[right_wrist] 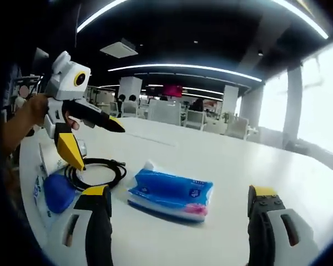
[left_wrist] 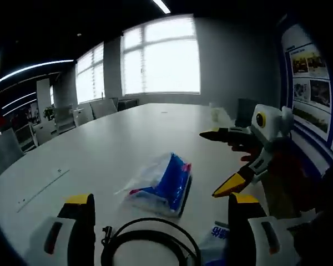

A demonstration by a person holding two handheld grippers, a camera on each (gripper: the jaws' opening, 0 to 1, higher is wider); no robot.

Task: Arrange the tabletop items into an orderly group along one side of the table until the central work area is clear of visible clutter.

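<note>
A blue and white tissue pack (left_wrist: 165, 185) (right_wrist: 172, 194) lies on the white table (left_wrist: 116, 144) (right_wrist: 211, 155). A coiled black cable (left_wrist: 147, 244) (right_wrist: 97, 169) rests beside it. My left gripper (left_wrist: 162, 208) is open just behind the cable, with the pack beyond its tips. My right gripper (right_wrist: 180, 205) is open too, close in front of the pack. Each gripper appears in the other's view, jaws spread: the right gripper (left_wrist: 219, 163) and the left gripper (right_wrist: 100, 145), which a hand (right_wrist: 36, 111) holds. Nothing is held.
A blue rounded object (right_wrist: 58, 191) and a white printed packet (right_wrist: 49, 160) (left_wrist: 213, 237) lie near the table edge by the cable. A thin strip (left_wrist: 44, 187) lies on the table. Chairs (left_wrist: 5, 149) (right_wrist: 166, 113) stand around it. A small clear item (left_wrist: 216, 114) sits at the far side.
</note>
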